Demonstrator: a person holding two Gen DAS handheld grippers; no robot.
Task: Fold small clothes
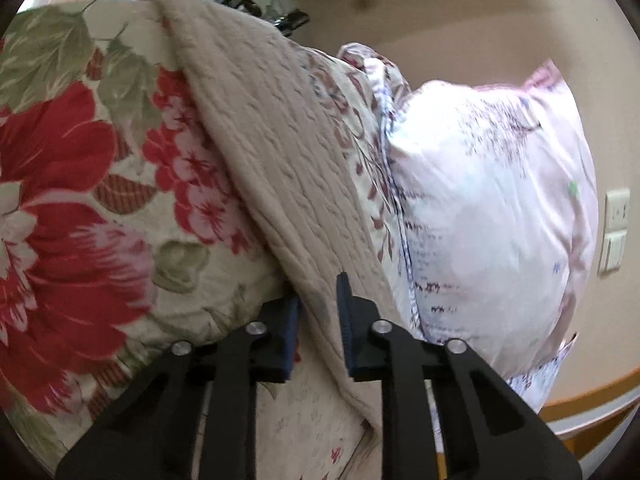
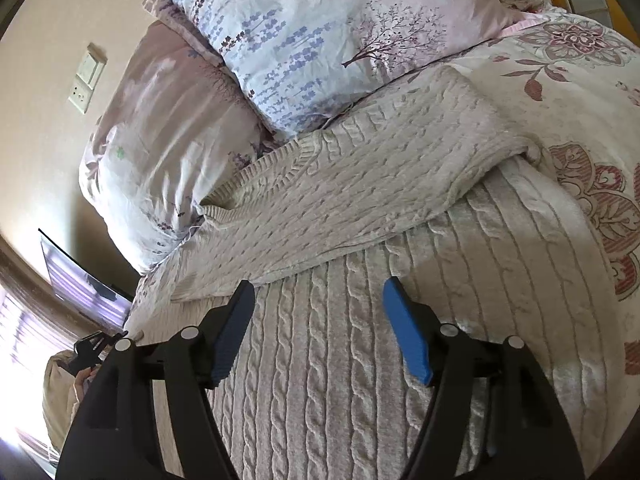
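Low in the left wrist view, the left gripper (image 1: pixel 318 320) is clamped on a fold of the beige knitted sweater (image 1: pixel 272 152), which rises toward the upper left. Low in the right view, the right gripper (image 2: pixel 320 332) stands open, empty, over the sweater (image 2: pixel 360 320) spread on the floral bedspread (image 2: pixel 580 80). Pillows (image 2: pixel 300 40) lie above, against a cream wall (image 2: pixel 48 100).
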